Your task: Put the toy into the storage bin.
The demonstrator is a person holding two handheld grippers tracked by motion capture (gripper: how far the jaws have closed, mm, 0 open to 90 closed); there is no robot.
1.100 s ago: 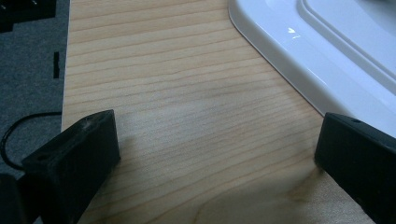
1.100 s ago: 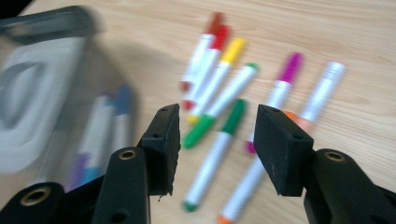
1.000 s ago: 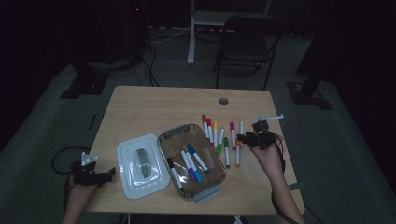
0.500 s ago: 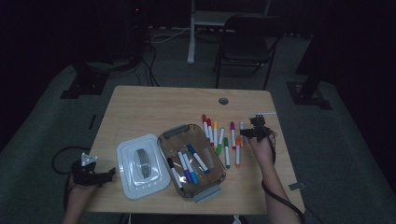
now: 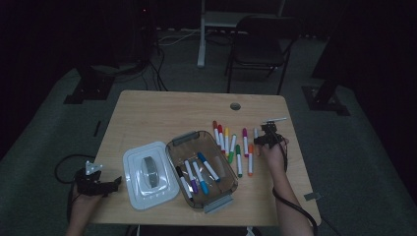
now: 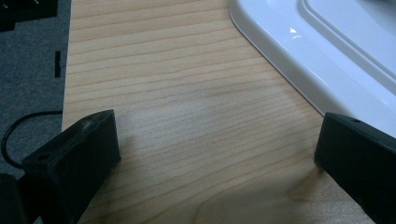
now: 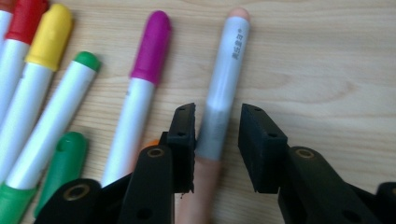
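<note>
— Closing in on one marker, are they? How do the right gripper's [image 7: 216, 140] jaws stand?

— They have just been closing, with the grey-barrelled marker [image 7: 223, 88] between them. One jaw looks to touch the barrel; a sliver of table shows beside the other, so it is not yet a grip.

— Why straddle it there?

— Probably because the jaws cross the barrel squarely near its lower half, which should keep it from swivelling when lifted.

— Which way does it lie?

— Flat on the table [image 5: 162, 113], long axis running away from the person, peach cap at the far end. It is the rightmost of the marker row [image 5: 232, 145], just beside the magenta one [image 7: 142, 84].

— And the clear bin [image 5: 177, 147]?

— Left of the row, some markers already inside, its white lid [image 5: 133, 162] alongside.

— The left gripper [image 6: 215, 154]?

— Jaws wide apart over bare wood near the lid, holding nothing.
</note>
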